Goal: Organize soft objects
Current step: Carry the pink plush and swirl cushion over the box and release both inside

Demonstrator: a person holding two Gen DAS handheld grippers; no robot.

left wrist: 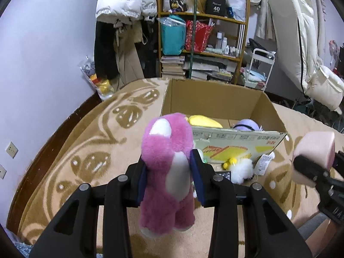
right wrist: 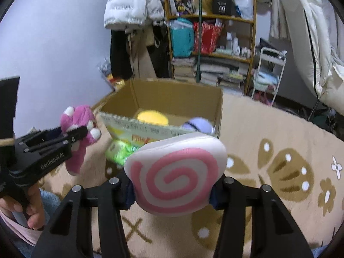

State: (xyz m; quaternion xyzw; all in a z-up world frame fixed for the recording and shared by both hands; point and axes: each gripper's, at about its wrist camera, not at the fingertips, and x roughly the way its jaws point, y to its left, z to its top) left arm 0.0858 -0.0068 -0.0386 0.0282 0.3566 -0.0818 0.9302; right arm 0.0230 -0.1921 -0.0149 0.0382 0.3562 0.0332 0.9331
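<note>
The left hand-held gripper (left wrist: 169, 172) is clamped on the waist of a fluffy magenta plush bear with a white belly (left wrist: 166, 167), held in the air short of an open brown cardboard box (left wrist: 215, 99) that stands on a beige patterned blanket (left wrist: 75, 150). The right hand-held gripper (right wrist: 172, 190) is clamped on a white round plush cushion with a pink spiral (right wrist: 176, 172), also short of the box. A yellow plush (right wrist: 153, 118) and a lilac plush (right wrist: 198, 124) already lie inside; a white fluffy toy (left wrist: 243, 169) and a green one (right wrist: 118, 150) wait in front. Risk: with both loads converging, one could catch the near wall or bump the other and fall outside. "GenRobot.AI" appears on the left gripper's body, and a black shelf box (left wrist: 216, 5) shows "40"; the carton's print is too small to read.
</note>
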